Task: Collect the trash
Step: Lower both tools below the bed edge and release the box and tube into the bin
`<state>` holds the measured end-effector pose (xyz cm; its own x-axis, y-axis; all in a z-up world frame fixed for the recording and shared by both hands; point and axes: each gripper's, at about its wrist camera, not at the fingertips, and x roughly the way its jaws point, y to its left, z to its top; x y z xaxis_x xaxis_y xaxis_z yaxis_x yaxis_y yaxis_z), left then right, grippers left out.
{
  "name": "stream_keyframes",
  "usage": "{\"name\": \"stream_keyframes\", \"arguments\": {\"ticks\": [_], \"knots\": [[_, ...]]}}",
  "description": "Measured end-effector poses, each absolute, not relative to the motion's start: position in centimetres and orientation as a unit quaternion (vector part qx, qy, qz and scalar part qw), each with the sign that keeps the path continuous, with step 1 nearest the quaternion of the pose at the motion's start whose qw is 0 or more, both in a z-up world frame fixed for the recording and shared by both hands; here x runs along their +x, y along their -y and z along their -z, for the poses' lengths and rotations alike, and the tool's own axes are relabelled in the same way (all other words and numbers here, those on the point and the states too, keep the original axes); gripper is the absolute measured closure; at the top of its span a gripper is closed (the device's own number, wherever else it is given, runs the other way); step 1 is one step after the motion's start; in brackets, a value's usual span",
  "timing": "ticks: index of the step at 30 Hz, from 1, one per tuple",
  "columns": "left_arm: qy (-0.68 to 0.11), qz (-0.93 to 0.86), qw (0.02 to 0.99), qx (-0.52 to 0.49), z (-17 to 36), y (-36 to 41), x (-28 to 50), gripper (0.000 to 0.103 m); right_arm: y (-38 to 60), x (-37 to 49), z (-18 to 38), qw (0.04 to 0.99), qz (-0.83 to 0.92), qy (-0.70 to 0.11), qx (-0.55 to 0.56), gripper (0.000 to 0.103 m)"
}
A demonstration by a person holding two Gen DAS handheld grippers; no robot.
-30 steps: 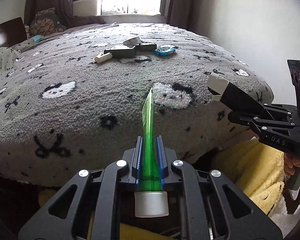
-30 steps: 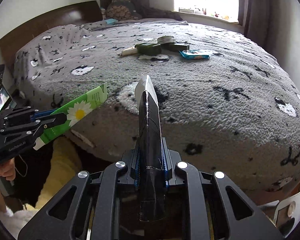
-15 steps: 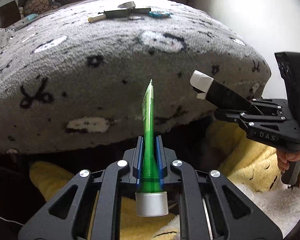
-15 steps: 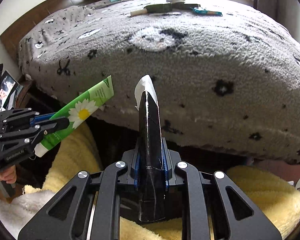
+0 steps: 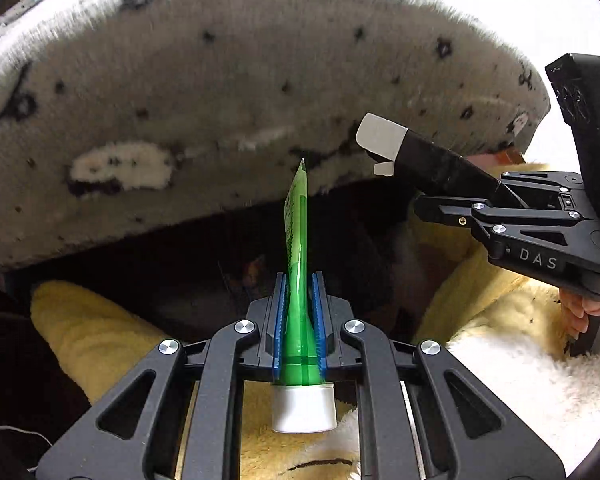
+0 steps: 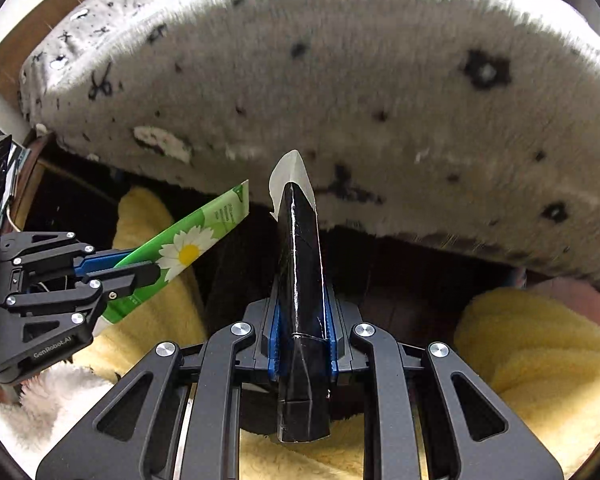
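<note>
My left gripper (image 5: 299, 284) is shut on a green tube (image 5: 296, 216) with a white cap, which stands up between the blue pads. In the right wrist view that tube (image 6: 196, 244) shows a daisy print, with the left gripper (image 6: 144, 266) at the left edge. My right gripper (image 6: 301, 294) is shut on a black carton (image 6: 300, 248) with a white flap at its tip. The left wrist view shows this carton (image 5: 432, 160) and the right gripper (image 5: 440, 190) at the right. Both grippers point steeply down at the bed's side.
A grey fleece blanket (image 5: 260, 100) with black marks hangs over the bed edge (image 6: 360, 100). A dark gap (image 5: 180, 264) lies beneath it. Yellow fluffy fabric (image 6: 532, 352) and white fluffy fabric (image 5: 520, 392) lie below the grippers. A hand (image 5: 584, 312) holds the right gripper's handle.
Both grippers have sunk and tipped downward, each keeping its item. The bed top with its loose items has slid out of view; the blanket's side and the dark gap now fill the frames.
</note>
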<state>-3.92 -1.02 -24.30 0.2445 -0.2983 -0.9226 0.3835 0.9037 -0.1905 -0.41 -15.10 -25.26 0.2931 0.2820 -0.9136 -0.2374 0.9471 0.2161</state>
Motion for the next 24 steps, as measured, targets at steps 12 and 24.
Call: {"name": "stream_keyframes", "arguments": {"ticks": [12,24], "knots": [[-0.631,0.213,0.746,0.028,29.3,1.3,-2.2,0.092,15.2,0.8,30.1,0.765,-0.151,-0.625,0.038,0.085],[-0.658,0.219,0.720,0.026,31.5,2.0,-1.0,0.090,15.5,1.9,31.9,0.748,-0.147,-0.645,0.060,0.073]]}}
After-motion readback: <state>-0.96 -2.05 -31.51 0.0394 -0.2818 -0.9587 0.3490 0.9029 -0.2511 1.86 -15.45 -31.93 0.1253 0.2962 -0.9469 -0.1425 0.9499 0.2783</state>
